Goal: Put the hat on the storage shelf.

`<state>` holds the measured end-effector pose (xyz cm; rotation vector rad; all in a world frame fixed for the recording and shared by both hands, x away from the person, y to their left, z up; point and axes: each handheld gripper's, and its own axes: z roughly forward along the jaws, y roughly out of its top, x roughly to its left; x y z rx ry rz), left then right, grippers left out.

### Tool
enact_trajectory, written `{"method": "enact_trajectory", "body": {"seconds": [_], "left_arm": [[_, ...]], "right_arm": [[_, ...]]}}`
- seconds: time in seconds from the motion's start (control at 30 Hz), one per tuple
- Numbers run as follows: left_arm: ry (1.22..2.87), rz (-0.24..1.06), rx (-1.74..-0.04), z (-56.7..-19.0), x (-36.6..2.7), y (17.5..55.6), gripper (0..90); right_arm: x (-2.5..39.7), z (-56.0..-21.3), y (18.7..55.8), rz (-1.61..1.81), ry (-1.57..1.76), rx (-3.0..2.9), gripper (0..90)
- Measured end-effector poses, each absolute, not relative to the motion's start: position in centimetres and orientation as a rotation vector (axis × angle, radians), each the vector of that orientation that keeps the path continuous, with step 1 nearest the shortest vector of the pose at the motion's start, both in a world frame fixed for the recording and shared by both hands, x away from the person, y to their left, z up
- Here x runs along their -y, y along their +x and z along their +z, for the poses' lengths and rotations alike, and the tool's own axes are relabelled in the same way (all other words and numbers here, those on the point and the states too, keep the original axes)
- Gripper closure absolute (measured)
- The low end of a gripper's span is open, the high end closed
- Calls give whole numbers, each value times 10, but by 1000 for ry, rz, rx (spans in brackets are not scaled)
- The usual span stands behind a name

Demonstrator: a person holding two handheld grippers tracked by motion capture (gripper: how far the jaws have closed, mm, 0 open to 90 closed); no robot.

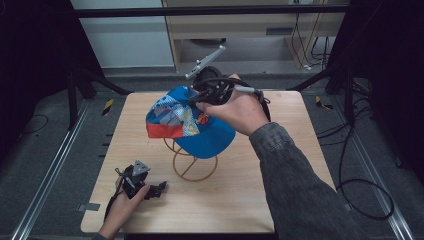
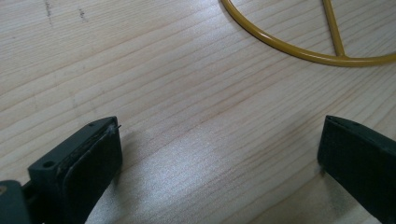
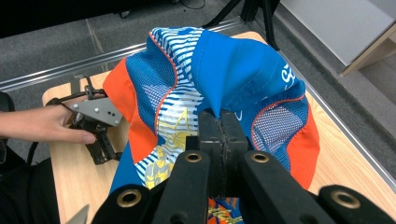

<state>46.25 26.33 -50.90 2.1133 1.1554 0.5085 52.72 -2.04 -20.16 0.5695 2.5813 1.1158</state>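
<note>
High view: my right gripper [image 1: 202, 97] holds the blue, orange and white fabric cap [image 1: 190, 122] over the yellow wire stand [image 1: 194, 165]. Left gripper view: jaws spread, empty, near the stand's base ring. Right gripper view: jaws pinching cap fabric; next, I judge, lower it onto the stand

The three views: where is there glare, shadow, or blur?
High view: the table is lit, the surroundings dark. Left gripper view: a pale sheen on the wood between the open jaws, a soft shadow beside the left one. Right gripper view: the cap is sharp, the right gripper close and slightly soft.
</note>
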Motion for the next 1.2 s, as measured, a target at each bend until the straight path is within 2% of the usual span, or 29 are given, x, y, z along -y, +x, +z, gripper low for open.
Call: {"method": "enact_trajectory", "body": {"seconds": [1.2], "left_arm": [[2113,508,-1156,-509,-263,463,0]], "right_arm": [[3,-224,531,1011,553,-2657,900]]}}
